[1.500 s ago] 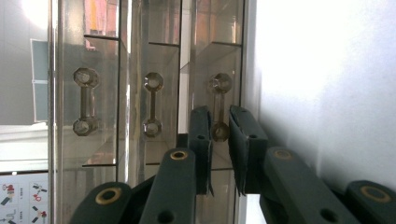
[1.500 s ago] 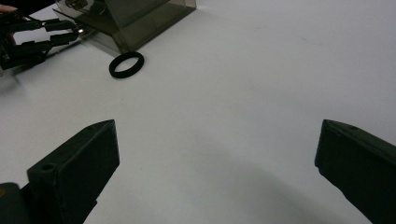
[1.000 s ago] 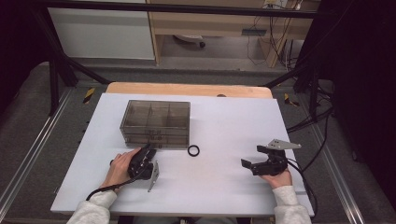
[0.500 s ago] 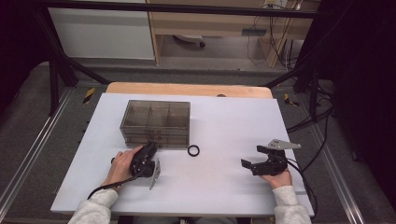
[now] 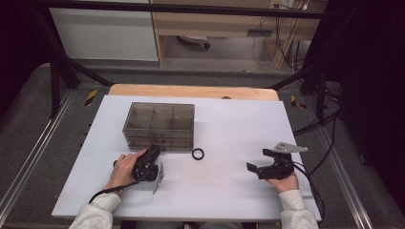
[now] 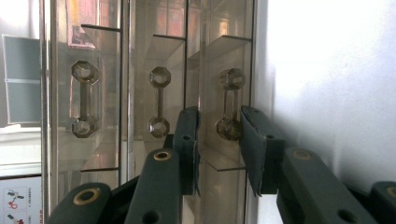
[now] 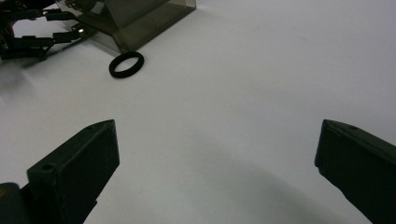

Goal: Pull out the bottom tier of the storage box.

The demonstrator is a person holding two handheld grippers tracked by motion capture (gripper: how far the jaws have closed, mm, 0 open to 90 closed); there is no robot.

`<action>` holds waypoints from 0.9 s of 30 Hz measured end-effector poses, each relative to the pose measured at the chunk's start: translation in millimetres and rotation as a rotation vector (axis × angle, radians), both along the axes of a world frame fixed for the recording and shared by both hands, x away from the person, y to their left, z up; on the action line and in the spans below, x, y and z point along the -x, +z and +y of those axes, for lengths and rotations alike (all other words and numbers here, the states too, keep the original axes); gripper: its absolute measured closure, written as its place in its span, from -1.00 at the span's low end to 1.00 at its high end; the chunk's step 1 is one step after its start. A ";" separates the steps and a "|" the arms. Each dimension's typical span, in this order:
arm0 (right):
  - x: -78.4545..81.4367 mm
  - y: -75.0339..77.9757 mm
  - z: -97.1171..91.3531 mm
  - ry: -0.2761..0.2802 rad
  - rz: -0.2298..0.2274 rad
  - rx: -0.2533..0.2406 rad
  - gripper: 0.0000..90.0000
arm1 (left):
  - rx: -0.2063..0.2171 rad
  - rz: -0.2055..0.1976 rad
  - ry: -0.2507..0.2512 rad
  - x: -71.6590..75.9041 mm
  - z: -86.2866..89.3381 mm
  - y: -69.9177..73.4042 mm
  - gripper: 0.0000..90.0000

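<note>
Smoky clear plastic drawer box

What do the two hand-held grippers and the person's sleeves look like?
Both the left gripper and the right gripper are black, each with two flat black fingers, a trailing black cable and a grey three-cornered plate. The sleeves are light grey.

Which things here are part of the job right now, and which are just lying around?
In the job:
- drawer box
- its drawer handle, between the pads of the left claw, which has just been closing
- black ring

Lying about:
- right claw, open, resting on the white table
</note>
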State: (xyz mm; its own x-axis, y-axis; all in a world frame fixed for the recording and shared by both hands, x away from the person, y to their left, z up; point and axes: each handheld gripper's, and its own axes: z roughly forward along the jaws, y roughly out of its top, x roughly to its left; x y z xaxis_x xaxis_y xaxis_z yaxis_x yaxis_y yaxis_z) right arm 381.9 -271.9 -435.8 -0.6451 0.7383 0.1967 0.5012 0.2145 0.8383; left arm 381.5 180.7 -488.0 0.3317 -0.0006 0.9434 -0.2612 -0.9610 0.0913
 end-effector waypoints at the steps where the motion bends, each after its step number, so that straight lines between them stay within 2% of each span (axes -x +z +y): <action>1: 0.0 0.0 0.0 -0.001 -0.001 -0.001 -0.99 | 0.000 -0.001 0.000 0.1 0.0 -0.1 0.51; 27: 0.1 0.0 0.1 0.000 0.000 -0.001 -0.99 | -0.002 -0.003 -0.008 7.7 1.7 0.2 0.52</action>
